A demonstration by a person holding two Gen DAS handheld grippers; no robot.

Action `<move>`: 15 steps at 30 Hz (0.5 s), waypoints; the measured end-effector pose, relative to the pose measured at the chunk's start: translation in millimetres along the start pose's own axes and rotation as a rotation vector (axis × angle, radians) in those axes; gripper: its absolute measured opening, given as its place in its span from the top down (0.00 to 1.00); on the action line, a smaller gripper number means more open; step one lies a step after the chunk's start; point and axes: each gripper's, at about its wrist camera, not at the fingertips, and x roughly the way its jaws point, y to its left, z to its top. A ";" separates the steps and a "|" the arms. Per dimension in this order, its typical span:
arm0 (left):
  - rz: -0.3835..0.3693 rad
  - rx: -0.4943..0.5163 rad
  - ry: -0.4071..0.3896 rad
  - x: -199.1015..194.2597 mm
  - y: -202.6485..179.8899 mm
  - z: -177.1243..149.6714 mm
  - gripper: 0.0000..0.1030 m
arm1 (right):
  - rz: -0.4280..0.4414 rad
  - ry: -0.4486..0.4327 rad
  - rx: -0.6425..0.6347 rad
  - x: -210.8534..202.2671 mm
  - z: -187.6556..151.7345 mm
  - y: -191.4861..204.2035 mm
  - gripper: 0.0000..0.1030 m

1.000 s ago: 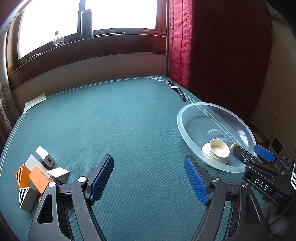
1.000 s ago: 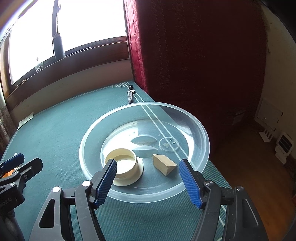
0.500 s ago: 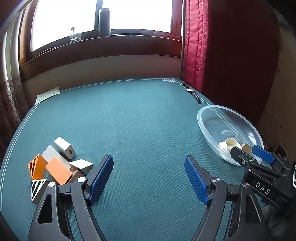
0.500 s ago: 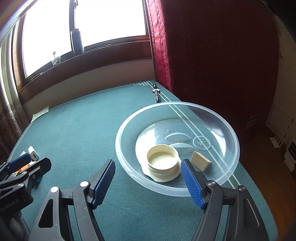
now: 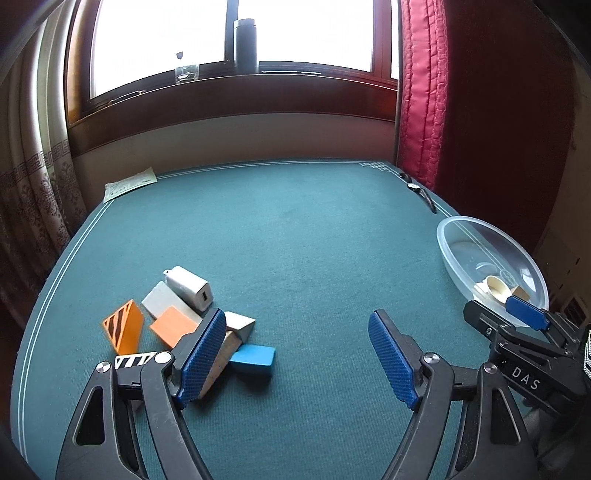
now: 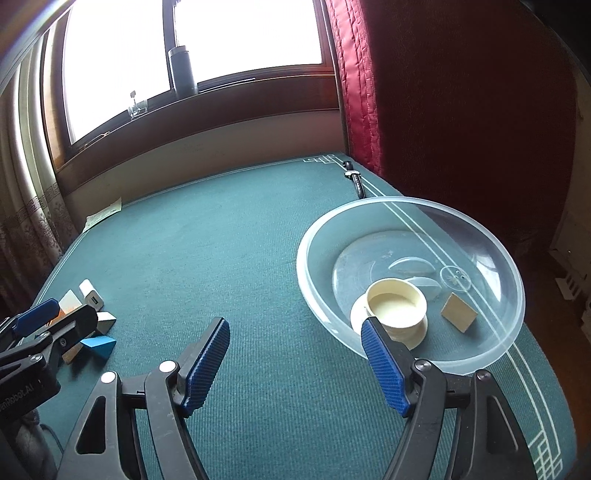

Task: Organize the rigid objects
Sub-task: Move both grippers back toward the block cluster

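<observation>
Lower left of the left wrist view: loose blocks (image 5: 192, 321) lie heaped on the green bench (image 5: 295, 240), just ahead and left of the left claw (image 5: 295, 354), jaws apart and empty. Judged nearer than the right claw (image 6: 295, 360), also apart, empty. At lower right, the clear bowl (image 6: 509, 325) holds a cream cup (image 6: 397, 308) and wooden block (image 6: 458, 314). Window (image 5: 229, 33) and red curtain (image 5: 421, 92) stand behind.

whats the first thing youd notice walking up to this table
A clear plastic bowl at the table's right edge, holding a cream cup and a tan wooden block. Opposite, at the left, lies a jumbled pile of blocks: an orange striped wedge, a blue block and a white charger. Both grippers are open and empty.
</observation>
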 end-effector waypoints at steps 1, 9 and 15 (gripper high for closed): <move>0.008 -0.006 0.001 -0.7 5.0 -1.0 0.22 | 0.005 0.004 -0.004 1.5 -0.5 2.9 0.25; 0.070 -0.056 0.000 -9.2 42.5 -6.9 0.22 | 0.053 0.018 -0.027 6.4 -3.8 27.8 0.25; 0.127 -0.094 0.007 -16.5 72.7 -15.5 0.22 | 0.086 0.045 -0.039 13.7 -9.5 42.4 0.25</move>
